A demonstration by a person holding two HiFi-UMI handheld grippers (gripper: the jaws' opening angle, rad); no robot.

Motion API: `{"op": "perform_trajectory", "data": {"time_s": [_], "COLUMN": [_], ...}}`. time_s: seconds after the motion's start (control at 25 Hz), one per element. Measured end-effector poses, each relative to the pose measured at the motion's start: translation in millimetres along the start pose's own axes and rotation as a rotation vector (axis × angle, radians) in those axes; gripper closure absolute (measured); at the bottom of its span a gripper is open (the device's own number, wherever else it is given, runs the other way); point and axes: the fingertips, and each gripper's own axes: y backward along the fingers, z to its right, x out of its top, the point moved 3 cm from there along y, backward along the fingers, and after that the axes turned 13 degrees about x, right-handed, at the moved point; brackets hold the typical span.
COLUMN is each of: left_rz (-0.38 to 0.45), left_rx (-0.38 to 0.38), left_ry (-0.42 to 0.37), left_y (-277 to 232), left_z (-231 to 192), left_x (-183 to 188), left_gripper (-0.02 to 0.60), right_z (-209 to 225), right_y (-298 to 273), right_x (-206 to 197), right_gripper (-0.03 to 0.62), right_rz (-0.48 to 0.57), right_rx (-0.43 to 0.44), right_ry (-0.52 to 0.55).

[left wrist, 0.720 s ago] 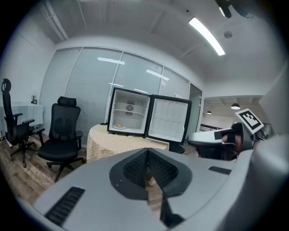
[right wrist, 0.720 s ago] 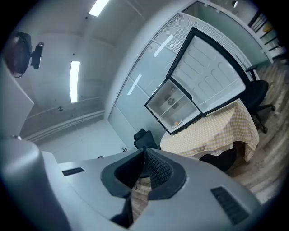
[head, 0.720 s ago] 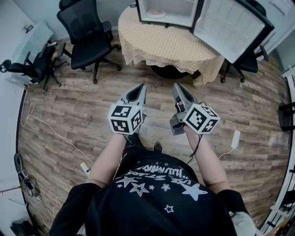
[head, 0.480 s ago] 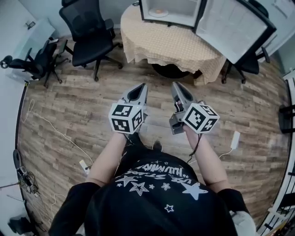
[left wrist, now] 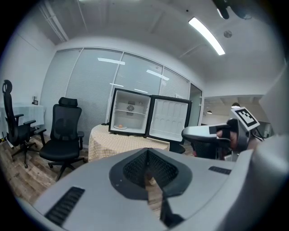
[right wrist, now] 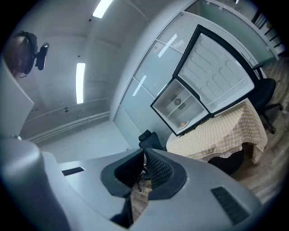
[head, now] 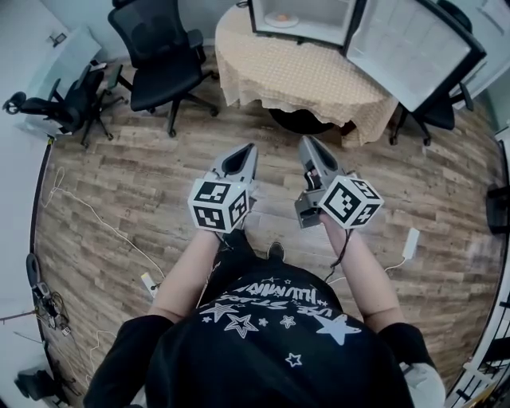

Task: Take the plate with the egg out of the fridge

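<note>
Task not started: plate with egg [head: 281,18] inside open mini fridge [head: 319,20]. Left claw [head: 250,148], right claw [head: 306,141] both closed, empty, well short of it.

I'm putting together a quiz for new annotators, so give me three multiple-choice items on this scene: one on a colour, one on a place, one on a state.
1. The tablecloth is: A) beige B) blue C) red
2. The plate with the egg lies: A) on the tablecloth B) inside the fridge C) on top of the fridge
3. The fridge door is: A) shut B) swung wide open C) ajar by a crack

Answers: 1 A, the cloth shows a beige check; 2 B, the plate sits within the open compartment; 3 B, the door stands far out to the side, with its inner face showing.
</note>
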Motion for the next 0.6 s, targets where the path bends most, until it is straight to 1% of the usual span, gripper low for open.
{"op": "perform_trajectory", "data": {"time_s": [0.12, 0.28, 0.48, 0.6], "left_rz": [0.014, 0.023, 0.023, 0.022], "left_rx": [-0.009, -0.019, -0.02, -0.04], "left_ry": [0.01, 0.025, 0.041, 0.046], "left_y": [1, -5, -28, -48], "left_z": [-7, -19, -46, -61], "left_x": [0, 0, 9, 17], "left_gripper": [0.58, 0.58, 0.579, 0.579], "right_z": [1, 12, 25, 37], "right_y": [-4, -14, -40, -58], "right_x": [1, -7, -7, -3], "right_gripper": [0.557, 0.557, 0.557, 0.557], "right_rz": [0.034, 0.023, 0.026, 0.044], "right_rx": [-0.003, -0.034, -0.08, -0.105], "right_ry": [-0.021, -0.042, -0.056, -0.071]}}
